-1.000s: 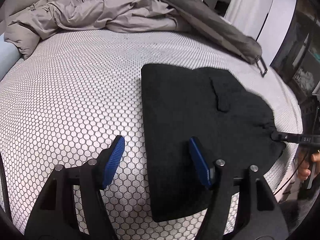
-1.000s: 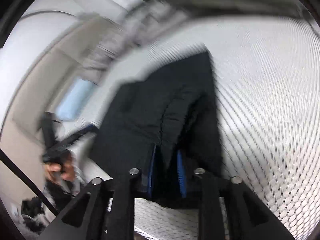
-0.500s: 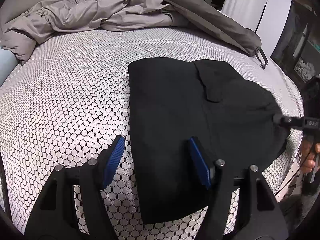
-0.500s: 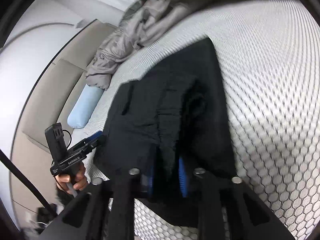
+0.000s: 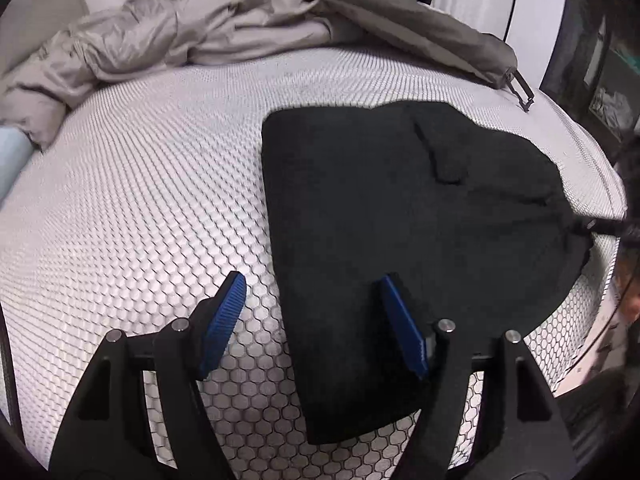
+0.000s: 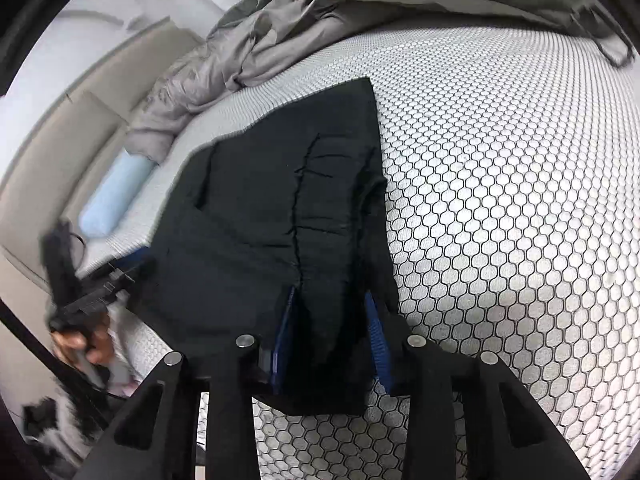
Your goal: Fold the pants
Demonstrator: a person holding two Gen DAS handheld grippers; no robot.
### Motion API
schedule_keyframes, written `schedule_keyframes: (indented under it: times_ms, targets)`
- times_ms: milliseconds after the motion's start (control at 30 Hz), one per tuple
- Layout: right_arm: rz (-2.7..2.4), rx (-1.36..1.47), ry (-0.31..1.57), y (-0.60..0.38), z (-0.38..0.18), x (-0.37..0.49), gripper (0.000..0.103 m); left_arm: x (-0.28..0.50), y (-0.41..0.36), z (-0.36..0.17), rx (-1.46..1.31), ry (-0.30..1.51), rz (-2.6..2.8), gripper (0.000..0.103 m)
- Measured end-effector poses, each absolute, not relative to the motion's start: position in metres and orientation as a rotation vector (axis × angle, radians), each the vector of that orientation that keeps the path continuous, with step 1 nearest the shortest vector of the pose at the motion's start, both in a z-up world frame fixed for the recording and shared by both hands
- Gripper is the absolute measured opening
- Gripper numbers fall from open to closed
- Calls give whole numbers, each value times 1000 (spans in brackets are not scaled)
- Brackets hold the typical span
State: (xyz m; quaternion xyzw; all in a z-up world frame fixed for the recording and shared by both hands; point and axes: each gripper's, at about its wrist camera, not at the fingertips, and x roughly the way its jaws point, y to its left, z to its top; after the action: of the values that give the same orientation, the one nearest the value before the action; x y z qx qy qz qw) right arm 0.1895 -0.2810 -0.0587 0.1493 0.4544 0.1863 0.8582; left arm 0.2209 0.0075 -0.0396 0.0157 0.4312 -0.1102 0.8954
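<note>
Black pants, folded into a compact dark shape, lie on the honeycomb-patterned bed sheet. My left gripper hovers over their near left edge. Its jaws are opening a little wider, one blue pad over the sheet and one over the cloth, gripping nothing. In the right wrist view the pants run away from my right gripper. Its jaws are opening with a hump of black cloth between the blue pads, which no longer pinch it. A hand holds the left gripper at the far left, blurred.
A crumpled grey duvet is piled along the far side of the bed. A light blue pillow lies by the beige headboard. The mattress edge runs just beyond the pants on the right, with dark shelving behind it.
The right gripper's pads, pinched tight on a fold of the pants half a second ago, have spread apart. The left gripper has drifted slightly sideways over the pants' edge.
</note>
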Motion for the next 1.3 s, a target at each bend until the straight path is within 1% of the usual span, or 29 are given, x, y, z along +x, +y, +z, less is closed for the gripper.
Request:
schedule_keyframes:
  times_ms: [33, 133, 267, 333, 433, 500, 600, 633, 700, 767, 833, 900, 967, 1000, 1033, 1100, 1167, 1233, 1300]
  targets:
    - [386, 321, 922, -286, -49, 183, 42, 217, 6, -34, 43, 866, -225, 68]
    - [332, 251, 789, -290, -17, 158, 42, 199, -6, -14, 75, 758, -286, 68]
    - [408, 144, 684, -247, 3, 146, 42, 191, -51, -21, 135, 756, -449, 68]
    - [439, 84, 698, -216, -2, 150, 42, 193, -79, -35, 196, 780, -514, 68]
    - [482, -14, 789, -166, -31, 171, 43, 196, -97, -56, 258, 820, -544, 68]
    - [457, -122, 855, -146, -55, 183, 42, 194, -91, -60, 272, 825, -567, 68]
    - [377, -275, 815, -151, -62, 171, 42, 190, -65, -57, 240, 833, -556, 68]
    - [334, -313, 799, -163, -59, 164, 39, 188, -55, -57, 209, 834, -565, 68]
    - [355, -263, 792, -185, -51, 154, 38, 187, -43, -55, 185, 833, -572, 68]
    - [334, -239, 810, -199, -48, 151, 40, 186, -47, -54, 208, 832, -549, 69]
    - [334, -229, 793, -197, -41, 148, 42, 185, -47, -45, 209, 831, -531, 68]
    - [351, -179, 757, -192, -30, 149, 42, 184, -45, -30, 158, 781, -537, 69]
    - [373, -113, 710, -182, -22, 158, 45, 199, -52, -24, 143, 761, -508, 69]
    - [365, -95, 695, -175, -19, 166, 48, 207, -56, -26, 139, 773, -485, 69]
    - [357, -93, 697, -165, -21, 177, 49, 214, -59, -31, 130, 794, -472, 69]
    - [377, -101, 751, -150, -32, 195, 49, 231, -64, -48, 126, 866, -443, 69]
    - [367, -157, 820, -136, -51, 212, 49, 235, -61, -56, 127, 872, -445, 69]
    - [349, -241, 819, -135, -59, 213, 49, 228, -54, -54, 166, 863, -452, 69]
    - [269, -306, 799, -147, -56, 205, 48, 217, -42, -54, 145, 863, -462, 69]
